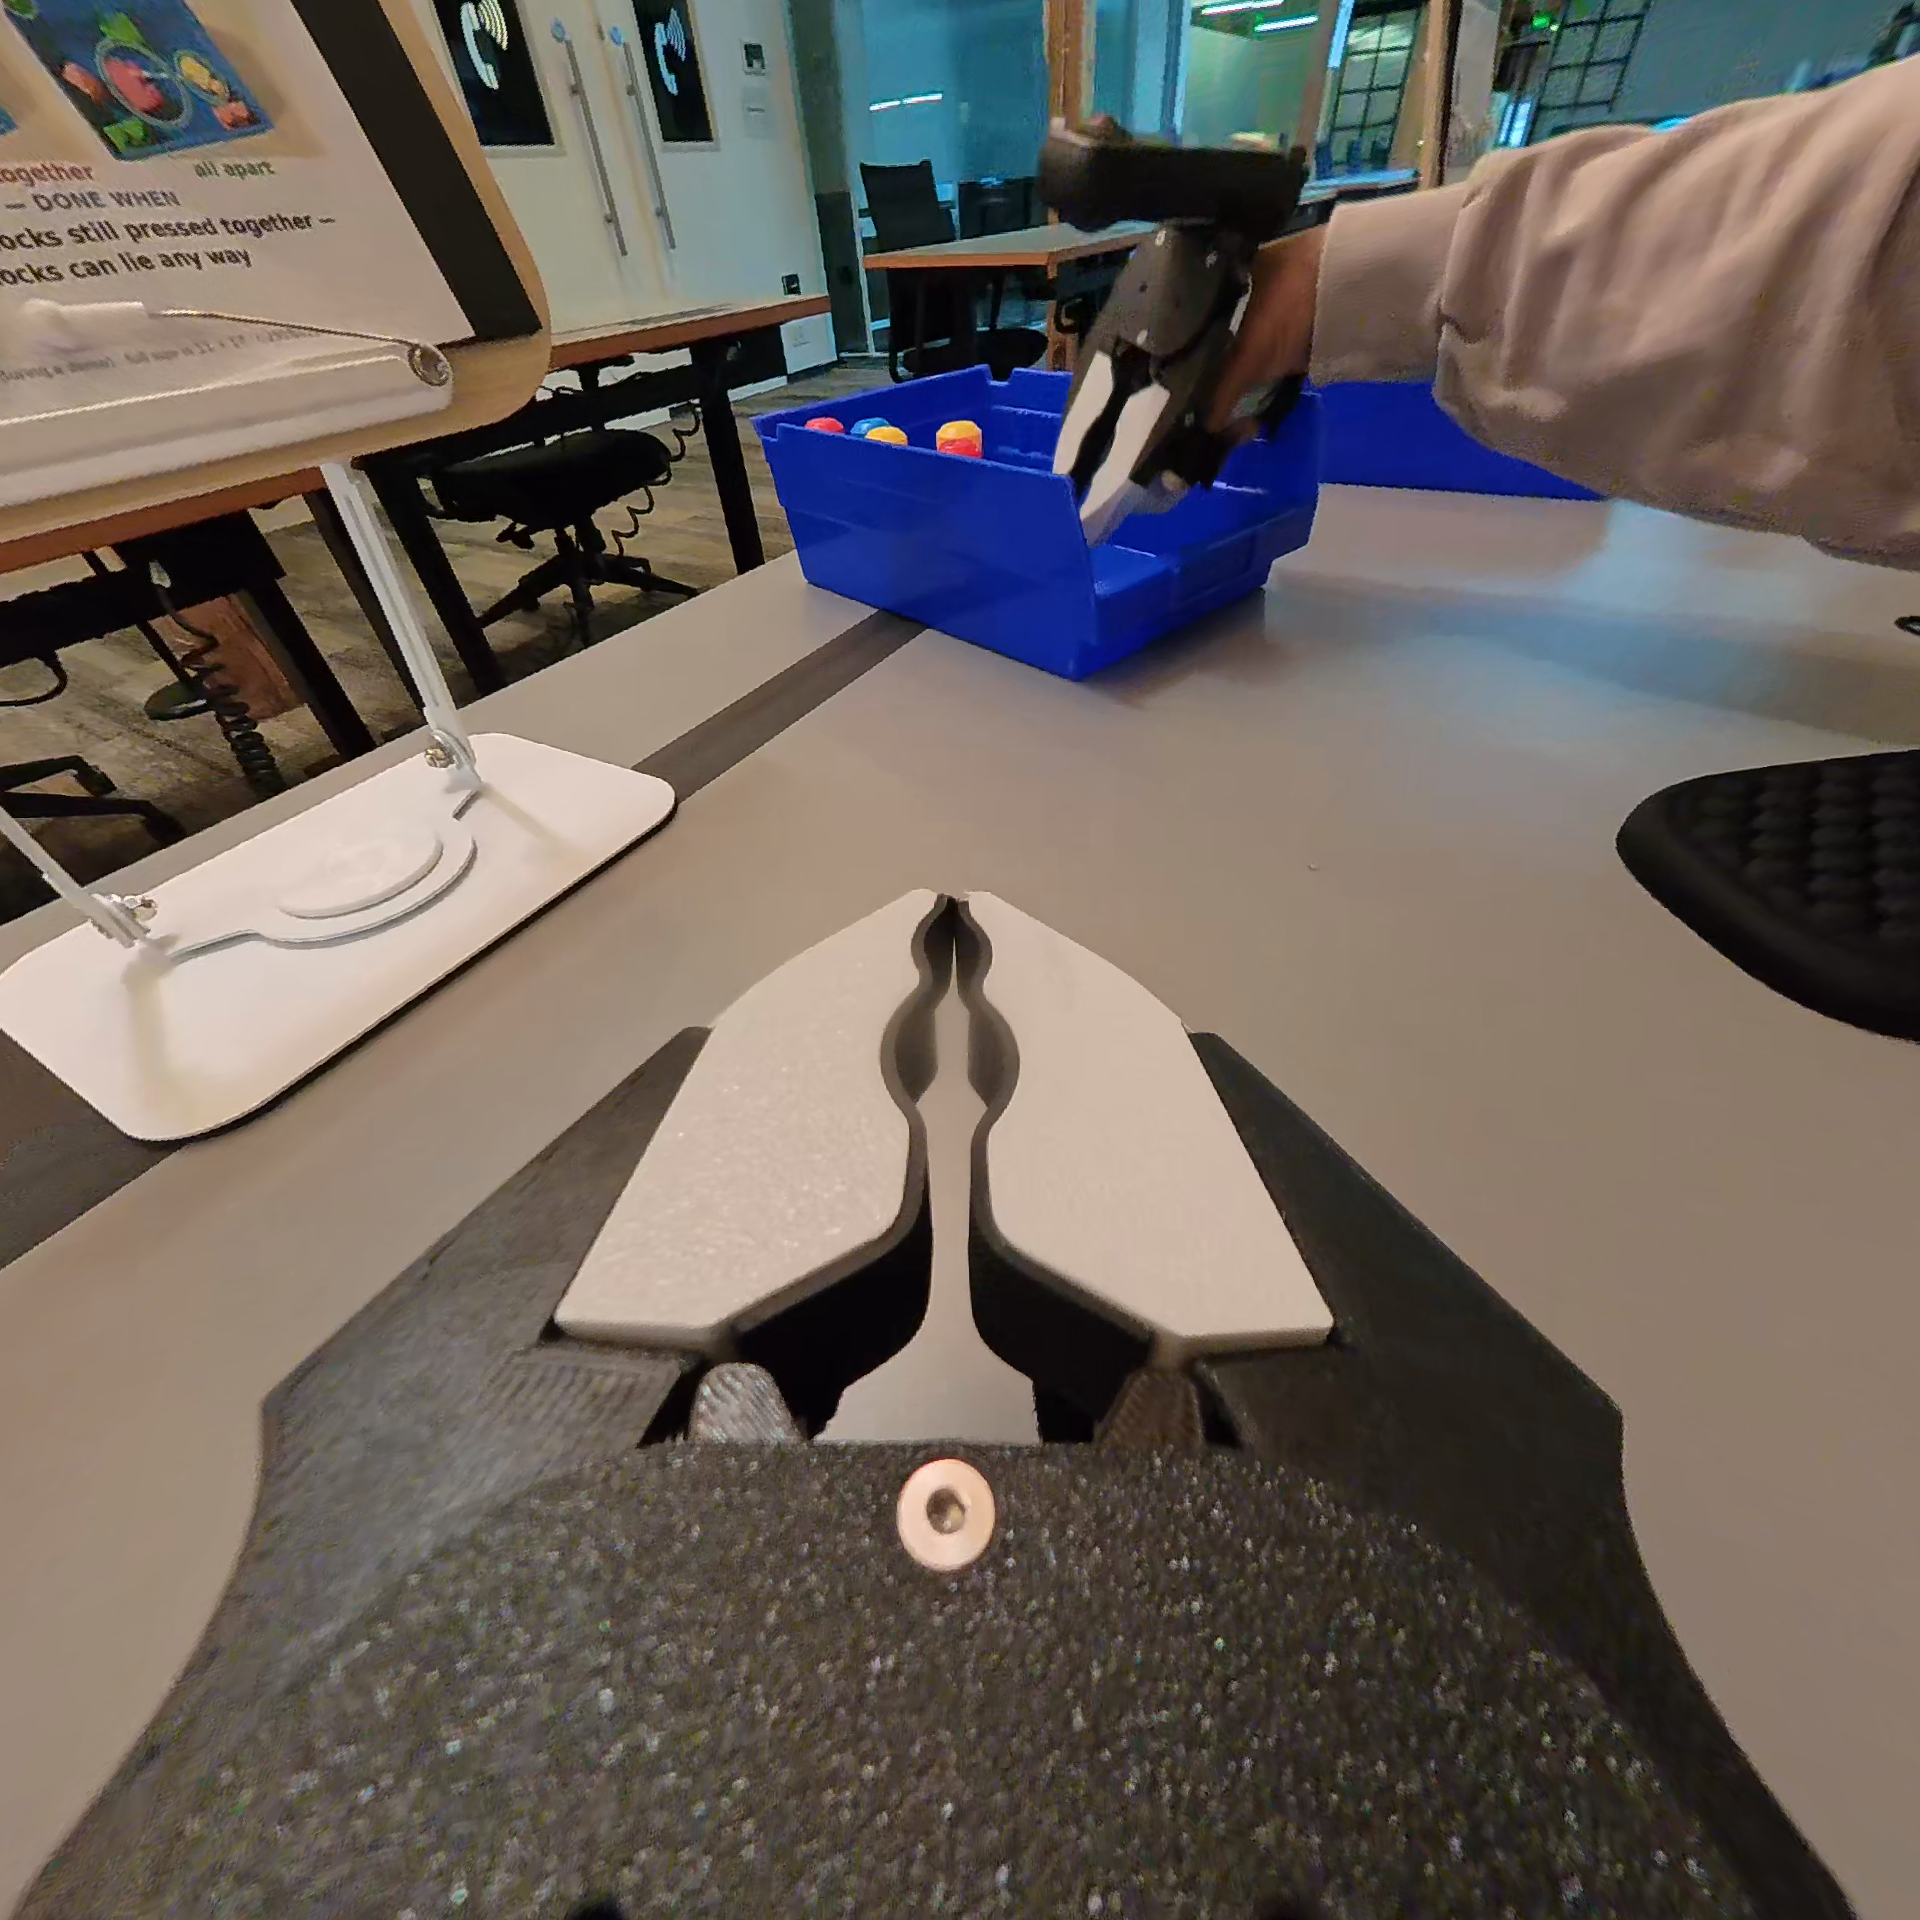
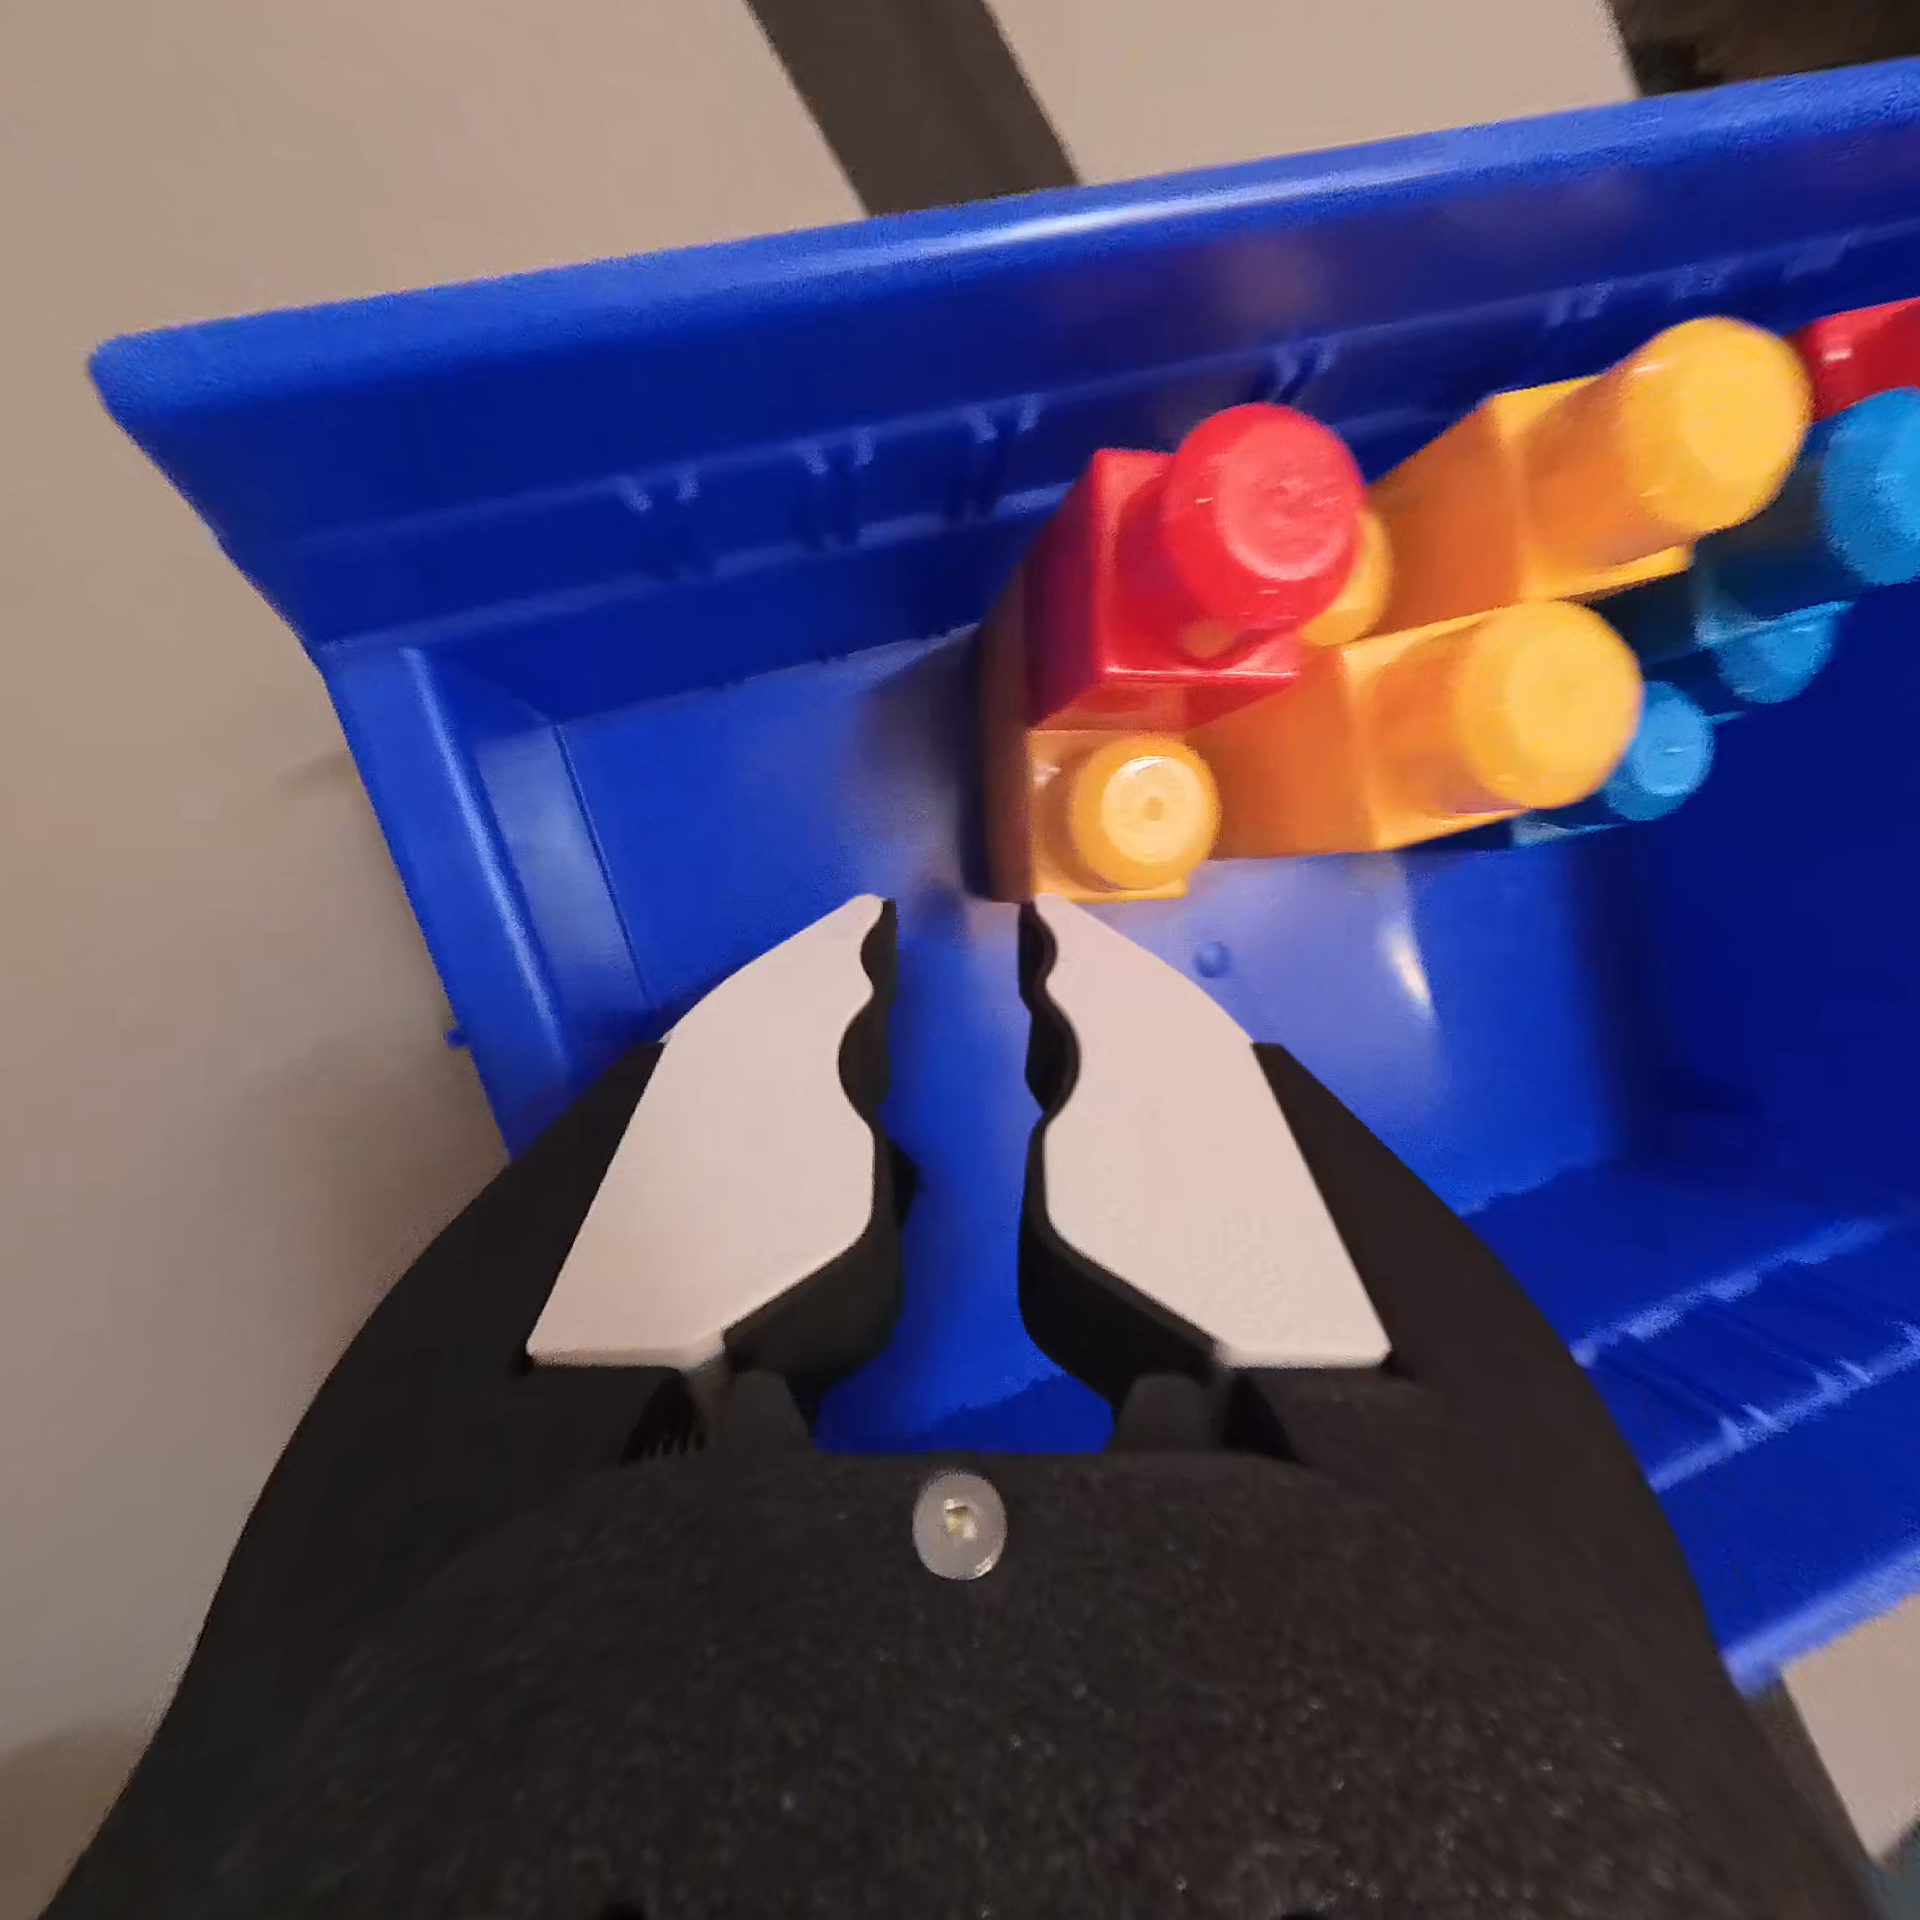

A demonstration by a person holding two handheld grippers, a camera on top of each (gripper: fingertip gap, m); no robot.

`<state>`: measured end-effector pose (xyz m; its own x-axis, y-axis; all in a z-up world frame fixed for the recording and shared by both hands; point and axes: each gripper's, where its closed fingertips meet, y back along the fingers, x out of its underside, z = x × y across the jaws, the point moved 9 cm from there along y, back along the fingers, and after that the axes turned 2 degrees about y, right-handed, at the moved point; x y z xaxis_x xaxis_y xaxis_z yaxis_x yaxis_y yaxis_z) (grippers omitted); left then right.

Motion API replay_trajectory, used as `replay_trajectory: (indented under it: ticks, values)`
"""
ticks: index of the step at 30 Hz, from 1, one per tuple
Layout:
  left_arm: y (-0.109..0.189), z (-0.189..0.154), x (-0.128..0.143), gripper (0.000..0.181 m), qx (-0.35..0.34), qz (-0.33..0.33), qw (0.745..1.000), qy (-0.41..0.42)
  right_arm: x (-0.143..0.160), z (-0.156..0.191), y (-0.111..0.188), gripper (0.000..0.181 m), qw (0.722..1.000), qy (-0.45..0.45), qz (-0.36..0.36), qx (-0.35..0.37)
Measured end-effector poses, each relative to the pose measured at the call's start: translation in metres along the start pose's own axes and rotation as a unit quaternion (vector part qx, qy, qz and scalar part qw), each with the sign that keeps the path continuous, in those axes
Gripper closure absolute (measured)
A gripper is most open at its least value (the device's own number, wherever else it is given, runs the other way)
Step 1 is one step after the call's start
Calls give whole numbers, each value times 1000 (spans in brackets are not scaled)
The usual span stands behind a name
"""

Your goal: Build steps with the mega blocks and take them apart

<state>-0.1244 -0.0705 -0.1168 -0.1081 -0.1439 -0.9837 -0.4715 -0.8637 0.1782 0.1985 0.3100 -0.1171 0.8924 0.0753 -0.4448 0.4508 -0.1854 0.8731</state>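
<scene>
Left gripper closed, empty; white stand beside; blue bin ahead

Worktop: grey, dark seam strip
Desks: wood tops, black legs
Chairs: black, wheeled
Doors: white, long handles
Floor: wood planks

Left claw pinched closed and level; right claw parted, angled downward.

Light: bright, even indoor | Shadows: soft on desk | Blur: right wrist view smeared, blocks and blue bin soft | Distortion: wide-angle bowing at edges
</scene>
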Motion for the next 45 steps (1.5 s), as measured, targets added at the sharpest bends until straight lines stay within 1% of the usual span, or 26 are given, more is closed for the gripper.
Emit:
replay_trajectory:
  ticks: [1, 4, 6, 10, 12, 14, 16, 17, 19, 20, 21, 23, 24, 26, 28, 31, 34, 36, 39, 40, 42, 45]
  values:
    - [0, 0, 0, 181, -1, -1, 1000, 0, 1, 4, -4, 164, 1000, -1, -2, -8]
    - [1, 1, -1, 181, -5, -1, 1000, 0, 0, 7, -18, 167, 1000, -12, -11, 1]
    - [3, 3, -1, 181, -10, -2, 1000, 0, 0, 3, -25, 167, 999, -11, -8, 35]
    - [9, 5, -5, 181, -15, 4, 1000, 14, -3, 0, -31, 165, 998, -18, -21, 53]
    - [13, 7, -9, 181, -22, 1, 1000, 20, -7, 3, -25, 164, 998, -23, -32, 45]
    - [18, 9, -13, 181, -24, -9, 999, 24, -14, 10, -12, 163, 997, -23, -55, 46]
    - [22, 13, -17, 181, -32, -17, 999, 27, -26, 19, 8, 161, 993, -31, -102, 56]
    - [24, 14, -19, 181, -37, -21, 999, 28, -34, 25, 20, 164, 988, -38, -139, 64]
    - [27, 17, -21, 181, -44, -30, 998, 32, -56, 42, 48, 169, 966, -68, -238, 75]
    - [29, 18, -21, 181, -48, -32, 998, 35, -68, 52, 62, 172, 947, -95, -295, 81]
    - [30, 19, -22, 181, -51, -34, 997, 38, -79, 65, 76, 175, 923, -120, -356, 88]
    - [32, 22, -23, 181, -58, -40, 996, 47, -96, 94, 98, 180, 859, -166, -469, 119]
    - [34, 23, -24, 181, -61, -45, 996, 52, -103, 111, 103, 181, 834, -181, -508, 115]
    - [37, 25, -25, 181, -69, -55, 994, 60, -117, 146, 99, 181, 811, -199, -542, 96]
    - [41, 28, -27, 181, -83, -66, 992, 62, -129, 179, 84, 181, 808, -195, -550, 77]
    - [49, 34, -31, 181, -113, -88, 988, 65, -141, 221, 54, 181, 819, -188, -540, 52]
    - [61, 39, -36, 181, -148, -103, 982, 57, -142, 244, 27, 181, 827, -177, -532, 42]
    - [73, 42, -39, 181, -173, -107, 978, 50, -138, 247, 14, 181, 829, -178, -528, 46]
    - [95, 52, -44, 181, -225, -101, 969, 30, -130, 242, 4, 181, 847, -153, -503, 82]
    - [106, 57, -47, 181, -247, -100, 964, 25, -126, 239, 2, 181, 850, -154, -496, 91]
    - [131, 71, -54, 181, -294, -95, 951, 28, -120, 235, 1, 181, 852, -171, -489, 81]
    - [173, 95, -63, 181, -342, -66, 936, 50, -119, 232, 3, 181, 852, -174, -488, 81]
